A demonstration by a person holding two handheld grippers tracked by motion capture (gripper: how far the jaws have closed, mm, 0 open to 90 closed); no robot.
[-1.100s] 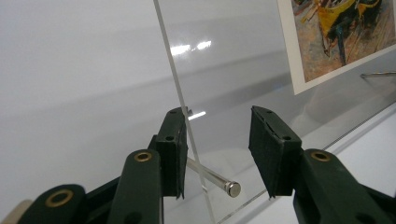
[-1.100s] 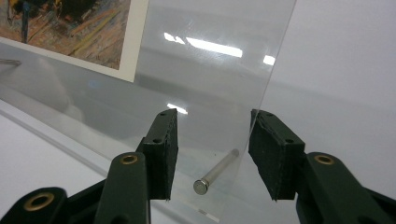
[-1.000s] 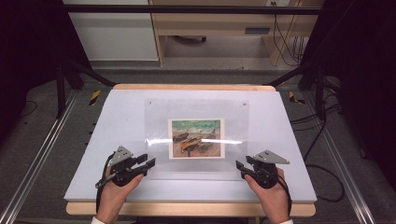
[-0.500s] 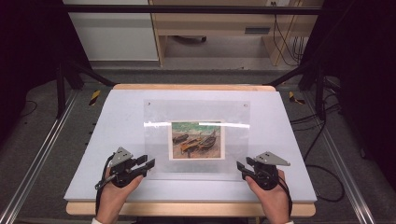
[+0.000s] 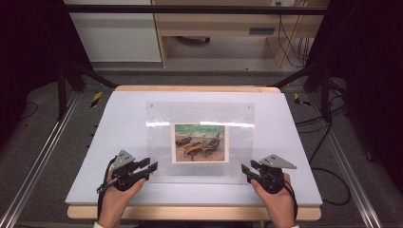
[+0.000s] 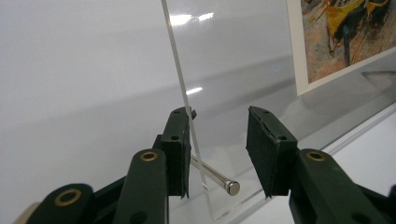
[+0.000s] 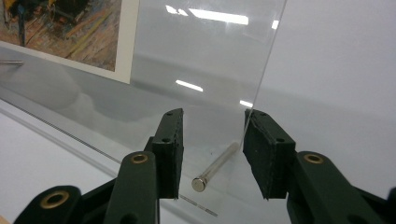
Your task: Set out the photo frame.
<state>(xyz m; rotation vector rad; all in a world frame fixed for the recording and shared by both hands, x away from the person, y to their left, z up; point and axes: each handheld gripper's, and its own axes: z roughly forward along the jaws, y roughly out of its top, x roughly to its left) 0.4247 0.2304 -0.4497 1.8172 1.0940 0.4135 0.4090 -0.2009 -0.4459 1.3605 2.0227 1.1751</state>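
Between both tongs, clear acrylic sheet (image 5: 199,142) w/ print is seen on table (image 5: 119,123). L gripper (image 6: 219,154) & R gripper (image 7: 212,149) part-open, straddling near corners; metal pins (image 6: 217,179) between jaws, nothing clamped.

I'm working in what looks like a lab recording bay: a white worktable (image 5: 119,123) framed by black stands (image 5: 64,71), aluminium rails (image 5: 38,161) at 9 o'clock, cables (image 5: 328,137) trailing at 3 o'clock, plain cabinetry (image 5: 119,33) at 12 o'clock.

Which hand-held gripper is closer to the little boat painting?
Left, slightly. The left hand-held gripper sits at the clear panel's near left corner beside the painting; the right hand-held gripper is farther off.
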